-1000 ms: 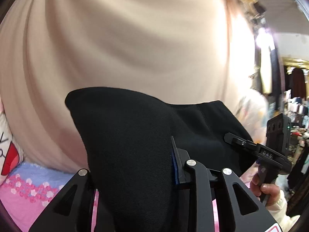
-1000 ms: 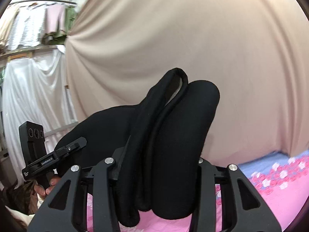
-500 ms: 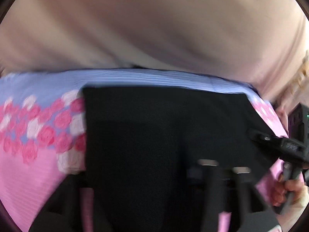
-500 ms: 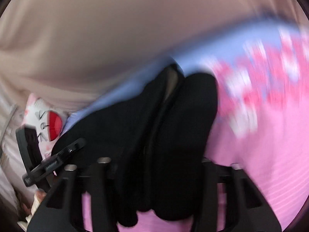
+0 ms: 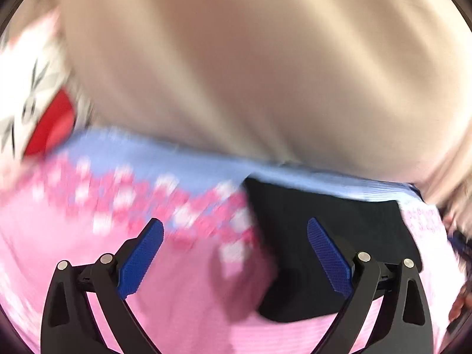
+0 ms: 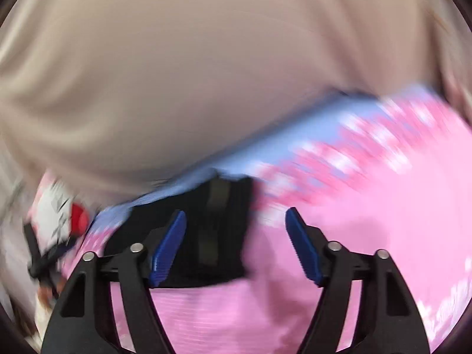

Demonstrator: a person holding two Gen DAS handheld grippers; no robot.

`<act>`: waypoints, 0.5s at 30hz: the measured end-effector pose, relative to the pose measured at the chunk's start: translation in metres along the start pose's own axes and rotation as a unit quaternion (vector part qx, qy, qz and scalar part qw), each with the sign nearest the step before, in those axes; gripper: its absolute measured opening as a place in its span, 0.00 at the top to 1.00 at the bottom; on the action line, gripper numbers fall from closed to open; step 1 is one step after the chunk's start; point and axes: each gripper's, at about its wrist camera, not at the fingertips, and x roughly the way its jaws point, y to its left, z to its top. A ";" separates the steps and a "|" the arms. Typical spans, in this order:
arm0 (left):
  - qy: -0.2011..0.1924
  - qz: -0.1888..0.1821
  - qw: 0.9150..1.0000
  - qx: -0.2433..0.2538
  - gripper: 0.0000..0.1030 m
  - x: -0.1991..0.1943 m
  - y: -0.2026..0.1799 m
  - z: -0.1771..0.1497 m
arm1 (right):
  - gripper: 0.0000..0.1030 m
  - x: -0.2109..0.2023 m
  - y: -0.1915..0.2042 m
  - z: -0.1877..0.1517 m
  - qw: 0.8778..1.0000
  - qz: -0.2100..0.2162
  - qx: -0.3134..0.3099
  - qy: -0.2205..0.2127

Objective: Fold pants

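Observation:
The black pants (image 5: 330, 236) lie folded in a flat block on the pink flowered bed cover (image 5: 183, 295). In the left wrist view they sit to the right, under my right-hand finger. My left gripper (image 5: 234, 250) is open and empty above the cover. In the right wrist view the pants (image 6: 212, 236) lie at centre left on the cover (image 6: 368, 206). My right gripper (image 6: 236, 244) is open and empty, just off their right edge. Both views are blurred by motion.
A beige curtain (image 5: 236, 73) hangs behind the bed and also shows in the right wrist view (image 6: 177, 73). A white and red cushion (image 5: 35, 112) lies at the far left. The other gripper (image 6: 44, 253) shows at the left edge of the right wrist view.
Both grippers have let go of the pants and opened. The pants went from held up in the air to lying on the bed. Both cameras now tilt down and move back.

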 end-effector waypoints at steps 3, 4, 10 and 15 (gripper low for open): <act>-0.012 -0.024 0.998 0.051 0.07 0.008 -0.058 0.010 | 0.42 0.051 0.060 0.008 0.996 0.042 -0.071 0.027; -0.002 -0.032 0.997 0.069 0.07 0.023 -0.079 0.010 | 0.42 0.067 0.066 0.011 0.995 0.042 -0.079 0.038; 0.094 0.013 0.992 0.084 0.05 0.136 -0.090 -0.041 | 0.52 0.157 0.000 -0.009 0.996 -0.007 -0.008 0.093; 0.072 0.027 0.993 0.092 0.05 0.124 -0.094 -0.045 | 0.47 0.134 0.012 0.007 0.996 0.004 0.015 0.084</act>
